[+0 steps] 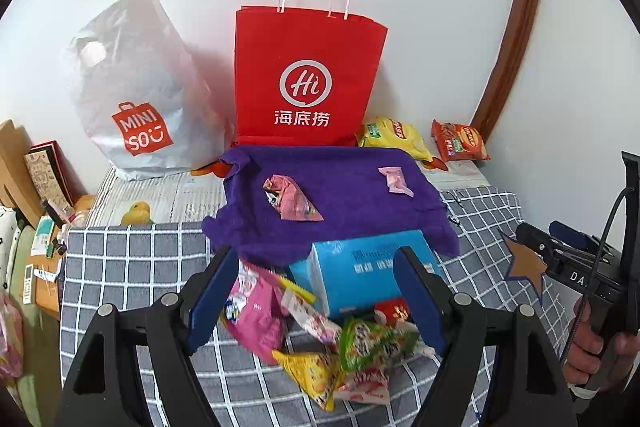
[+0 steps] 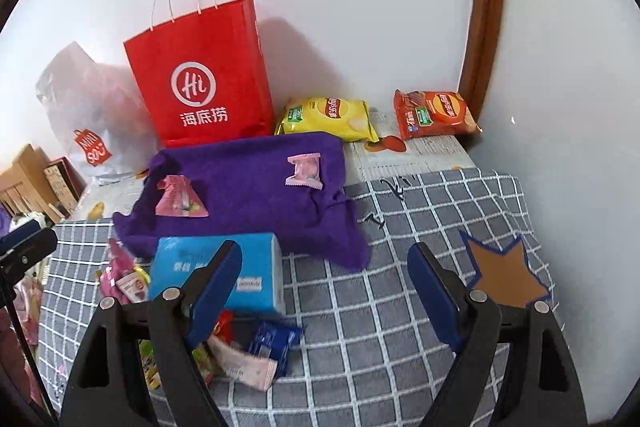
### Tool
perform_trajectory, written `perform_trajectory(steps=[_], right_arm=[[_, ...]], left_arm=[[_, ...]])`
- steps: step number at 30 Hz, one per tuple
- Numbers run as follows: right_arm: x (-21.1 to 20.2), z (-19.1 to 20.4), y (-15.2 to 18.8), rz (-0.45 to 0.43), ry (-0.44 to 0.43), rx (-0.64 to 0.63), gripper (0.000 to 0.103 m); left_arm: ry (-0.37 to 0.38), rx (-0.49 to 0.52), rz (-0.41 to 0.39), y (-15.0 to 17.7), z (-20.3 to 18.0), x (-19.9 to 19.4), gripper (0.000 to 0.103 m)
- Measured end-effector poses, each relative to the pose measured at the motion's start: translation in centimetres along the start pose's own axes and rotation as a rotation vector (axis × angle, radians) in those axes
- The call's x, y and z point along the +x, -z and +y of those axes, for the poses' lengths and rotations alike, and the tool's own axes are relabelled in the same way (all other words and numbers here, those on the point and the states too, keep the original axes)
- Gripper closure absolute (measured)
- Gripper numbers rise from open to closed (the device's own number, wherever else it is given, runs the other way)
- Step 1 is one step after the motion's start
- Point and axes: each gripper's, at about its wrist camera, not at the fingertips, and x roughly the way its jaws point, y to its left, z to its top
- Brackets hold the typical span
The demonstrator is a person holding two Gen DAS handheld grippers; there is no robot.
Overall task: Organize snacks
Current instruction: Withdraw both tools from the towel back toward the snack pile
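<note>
Both claws, left claw (image 1: 316,291) and right claw (image 2: 326,291), are held apart and empty above the grey checked cloth (image 2: 380,307). Mixed small snack packets (image 1: 340,347) are heaped beside the light-blue tissue pack (image 1: 360,267); two pink wrapped sweets (image 2: 304,171) are laid on the purple towel (image 2: 248,187).

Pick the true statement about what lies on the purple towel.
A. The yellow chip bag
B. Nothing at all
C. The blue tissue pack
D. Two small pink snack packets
D: two pink packets, one larger crumpled packet and one small wrapped candy, rest on the purple towel, while the yellow chip bag lies behind it and the blue tissue pack in front.
</note>
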Motion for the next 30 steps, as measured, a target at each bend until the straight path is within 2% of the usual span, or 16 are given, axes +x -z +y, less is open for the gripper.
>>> perform_trajectory(steps=[11, 15, 19, 23, 30], right_arm=[[-2.6, -0.7, 3.5, -0.042, -0.049, -0.001, 0.021], [-1.5, -0.9, 4.7, -0.029, -0.066, -0.001, 0.028], [0.5, -0.1, 6.3, 0.007, -0.070, -0.037, 0.040], [2.4, 1.3, 7.7, 0.052, -0.113, -0.070, 0.042], [4.5, 4.0, 9.0, 0.071, -0.189, -0.138, 0.042]], left_arm=[[-0.045, -0.010, -0.014, 2.5, 0.1, -2.2, 0.025], [-0.062, -0.036, 0.005, 3.5, 1.1, -1.6, 0.025], [-0.069, -0.065, 0.030, 4.5, 2.2, -0.5, 0.025], [-0.061, -0.089, 0.060, 5.2, 2.9, 0.4, 0.025], [-0.054, -0.061, 0.065, 5.5, 3.6, 1.1, 0.025]])
